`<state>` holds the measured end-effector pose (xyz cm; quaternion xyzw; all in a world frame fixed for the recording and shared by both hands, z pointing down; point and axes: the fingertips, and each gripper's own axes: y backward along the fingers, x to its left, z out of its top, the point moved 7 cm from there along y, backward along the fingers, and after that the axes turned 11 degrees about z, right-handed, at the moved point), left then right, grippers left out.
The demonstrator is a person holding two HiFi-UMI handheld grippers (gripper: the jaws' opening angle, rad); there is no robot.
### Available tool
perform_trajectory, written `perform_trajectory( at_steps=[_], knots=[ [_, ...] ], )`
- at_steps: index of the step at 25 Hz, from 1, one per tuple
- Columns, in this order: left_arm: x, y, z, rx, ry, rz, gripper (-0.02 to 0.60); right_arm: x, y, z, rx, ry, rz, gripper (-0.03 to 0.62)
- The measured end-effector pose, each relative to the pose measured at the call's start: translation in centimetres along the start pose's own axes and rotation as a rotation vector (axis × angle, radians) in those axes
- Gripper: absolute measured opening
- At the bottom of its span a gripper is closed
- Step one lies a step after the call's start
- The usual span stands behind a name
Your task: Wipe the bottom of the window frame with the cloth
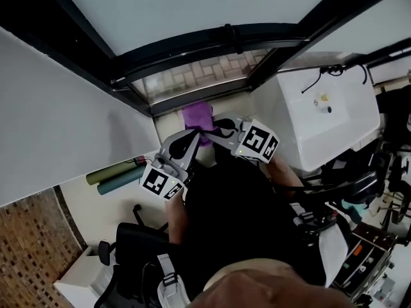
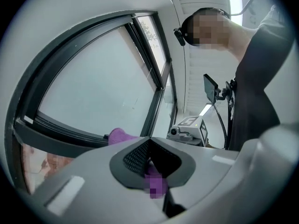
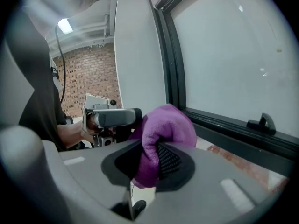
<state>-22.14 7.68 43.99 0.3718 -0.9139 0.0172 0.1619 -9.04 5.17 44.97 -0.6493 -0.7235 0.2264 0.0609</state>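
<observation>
A purple cloth [image 1: 198,116] is held up just below the dark bottom rail of the window frame [image 1: 192,92]. My right gripper [image 1: 216,131] is shut on it; in the right gripper view the cloth [image 3: 163,127] bulges up out of the right gripper [image 3: 149,161]. My left gripper [image 1: 192,141] reaches in from the left, and a purple fold [image 2: 154,176] sits pinched in the left gripper [image 2: 152,166], the rest of the cloth [image 2: 120,135] showing beyond. The frame's bottom rail [image 3: 233,125] runs close behind the cloth. The two grippers nearly touch.
A white cabinet [image 1: 321,120] stands close on the right, a white wall panel [image 1: 64,120] on the left. Two rolled green tubes [image 1: 119,175] lie on the floor by a black chair [image 1: 128,242]. A black window handle [image 3: 264,122] sits on the rail.
</observation>
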Motion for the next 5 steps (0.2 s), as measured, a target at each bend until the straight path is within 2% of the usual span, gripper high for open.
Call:
perform_trajectory(
  at_steps=[5],
  knots=[
    [2.0, 1.7, 0.7, -0.020, -0.015, -0.027, 0.000, 1.0, -1.7, 0.8, 0.000, 0.019, -0.053, 0.064]
  ],
)
